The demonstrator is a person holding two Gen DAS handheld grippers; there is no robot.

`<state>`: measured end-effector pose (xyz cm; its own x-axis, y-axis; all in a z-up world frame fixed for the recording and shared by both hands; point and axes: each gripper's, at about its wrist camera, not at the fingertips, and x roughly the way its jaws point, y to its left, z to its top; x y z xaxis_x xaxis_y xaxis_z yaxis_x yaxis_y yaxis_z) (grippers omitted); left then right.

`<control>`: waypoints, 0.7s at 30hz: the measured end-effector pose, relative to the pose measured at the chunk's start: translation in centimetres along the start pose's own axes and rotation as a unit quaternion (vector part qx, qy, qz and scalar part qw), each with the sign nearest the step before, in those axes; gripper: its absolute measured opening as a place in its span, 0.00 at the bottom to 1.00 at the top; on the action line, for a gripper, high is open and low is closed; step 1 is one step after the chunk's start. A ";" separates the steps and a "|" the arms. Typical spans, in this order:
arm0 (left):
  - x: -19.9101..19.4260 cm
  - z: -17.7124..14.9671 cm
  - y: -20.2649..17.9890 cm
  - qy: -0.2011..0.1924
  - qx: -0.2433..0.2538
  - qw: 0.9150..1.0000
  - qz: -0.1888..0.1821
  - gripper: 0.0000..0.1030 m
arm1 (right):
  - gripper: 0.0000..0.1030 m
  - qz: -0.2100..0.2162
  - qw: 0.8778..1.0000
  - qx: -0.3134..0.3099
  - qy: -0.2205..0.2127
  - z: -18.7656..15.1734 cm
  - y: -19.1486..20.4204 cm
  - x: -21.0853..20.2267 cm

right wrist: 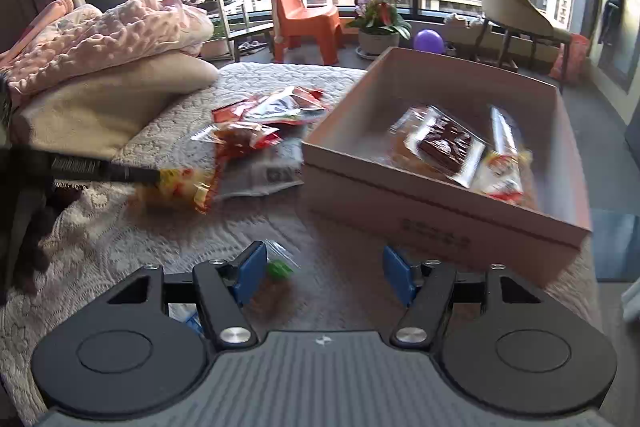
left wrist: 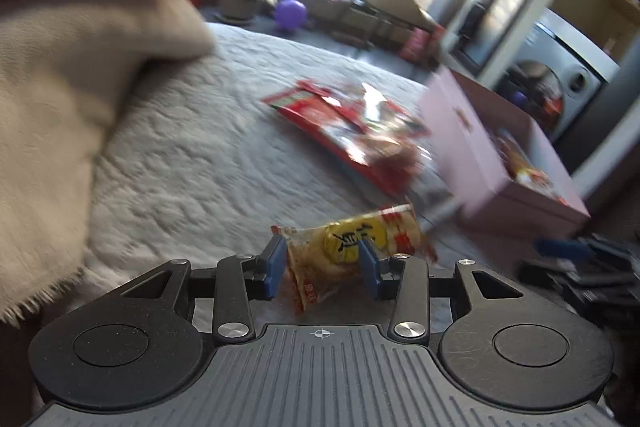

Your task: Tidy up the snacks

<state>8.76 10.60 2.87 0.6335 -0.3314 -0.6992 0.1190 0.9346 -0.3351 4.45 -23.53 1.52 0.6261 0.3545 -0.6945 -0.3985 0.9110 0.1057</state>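
My left gripper point(left wrist: 323, 269) is shut on a yellow and red snack packet point(left wrist: 356, 241) and holds it above the bed; the same packet shows in the right wrist view point(right wrist: 180, 187) at the left gripper's tip. My right gripper point(right wrist: 324, 273) is open and empty, low over the bedspread, with a small clear packet with green point(right wrist: 278, 267) by its left finger. A pink cardboard box point(right wrist: 440, 223) to the right holds several snack packets point(right wrist: 444, 143); it also shows in the left wrist view point(left wrist: 460, 131). A pile of red snack packets point(right wrist: 256, 127) lies left of the box, and shows in the left wrist view point(left wrist: 352, 127).
Folded cream and pink blankets point(right wrist: 104, 67) are stacked at the left on the bed point(right wrist: 120, 247). Beyond the bed stand an orange child's chair point(right wrist: 304, 23), a flower pot point(right wrist: 378, 27), a purple balloon point(right wrist: 429, 41) and a beige chair point(right wrist: 508, 3).
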 end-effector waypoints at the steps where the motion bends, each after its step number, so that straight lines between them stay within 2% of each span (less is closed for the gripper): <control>1: -0.2 -0.2 -0.6 0.001 0.011 1.000 -0.013 0.43 | 0.63 -0.002 1.000 -0.001 0.001 0.0 0.3 0.4; 4: -0.7 -0.1 -2.5 -0.017 0.061 0.997 -0.033 0.43 | 0.63 -0.007 1.000 -0.001 0.006 -0.1 0.4 0.9; 8: -0.2 0.9 -4.0 -0.048 0.113 0.992 -0.017 0.43 | 0.63 -0.012 1.000 0.000 0.011 -1.2 0.2 0.7; 11: 0.9 2.3 -4.0 -0.056 0.111 0.992 -0.009 0.43 | 0.63 -0.014 1.000 0.005 0.014 -2.0 -0.3 0.4; 15: 2.2 4.2 -3.0 -0.081 0.071 0.994 -0.004 0.43 | 0.63 -0.012 0.999 0.024 0.021 -3.2 -1.0 0.3; 18: 3.6 5.9 -3.9 -0.071 0.102 0.992 -0.016 0.43 | 0.63 -0.015 0.999 0.032 0.018 -4.1 -1.4 0.6; 21: 5.9 6.6 -5.1 -0.041 0.145 0.989 -0.001 0.43 | 0.63 -0.025 0.999 0.022 0.007 -4.6 -1.0 0.5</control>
<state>17.00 4.75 4.61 0.6911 -0.3329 -0.6416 0.3265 0.9357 -0.1337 2.05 -25.23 -2.22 0.6353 0.3062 -0.7089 -0.3374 0.9358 0.1018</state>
